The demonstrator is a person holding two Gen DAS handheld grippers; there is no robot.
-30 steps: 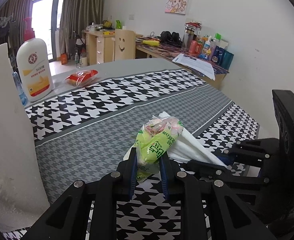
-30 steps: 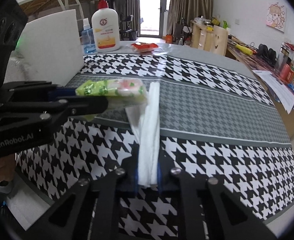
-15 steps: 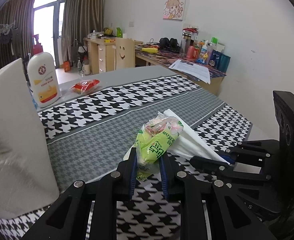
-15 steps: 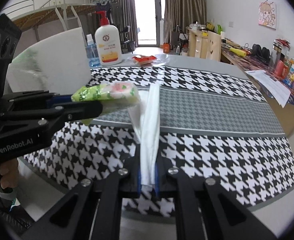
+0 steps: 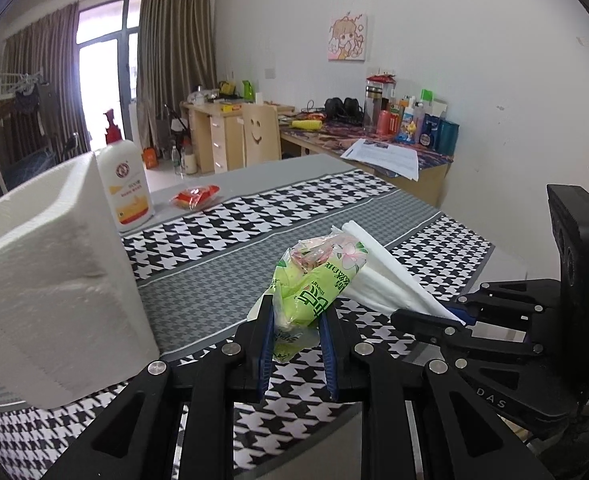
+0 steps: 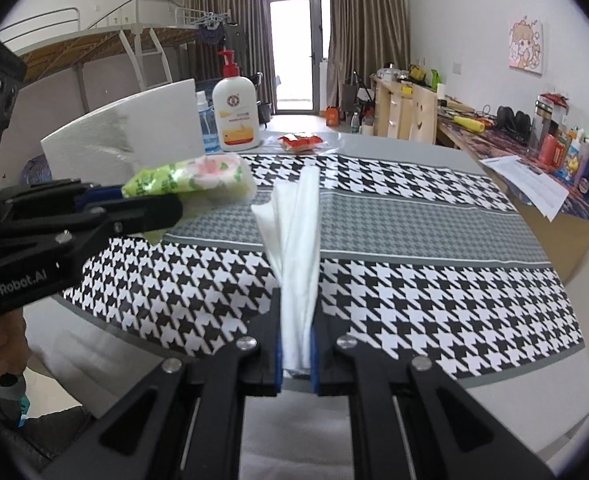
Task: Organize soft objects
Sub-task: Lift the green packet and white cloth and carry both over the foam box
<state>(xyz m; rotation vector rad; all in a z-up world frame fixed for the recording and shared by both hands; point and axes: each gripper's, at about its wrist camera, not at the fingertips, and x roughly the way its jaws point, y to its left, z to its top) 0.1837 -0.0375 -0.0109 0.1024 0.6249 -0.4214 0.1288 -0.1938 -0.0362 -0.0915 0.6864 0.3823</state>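
Observation:
My left gripper (image 5: 296,312) is shut on a green tissue pack (image 5: 318,278) with a pink flower print, held in the air above the houndstooth tablecloth (image 5: 222,248). My right gripper (image 6: 296,312) is shut on a bunch of white tissues (image 6: 300,232) that stick forward from its pads. In the right wrist view the tissue pack (image 6: 198,182) and the left gripper (image 6: 134,204) are at the left, just beside the tissues. From the left wrist camera the white tissues (image 5: 382,272) run from the pack to the right gripper (image 5: 450,316).
A large white paper stack (image 5: 50,288) stands at the left of the table. Behind it are a lotion pump bottle (image 5: 124,182), a blue water bottle (image 6: 204,124) and a red snack packet (image 5: 194,196). A cluttered desk (image 5: 374,148) lines the wall at right.
Both grippers have risen and drawn back from the table with their loads. The white paper stack and the lotion bottle now look lower and farther off.

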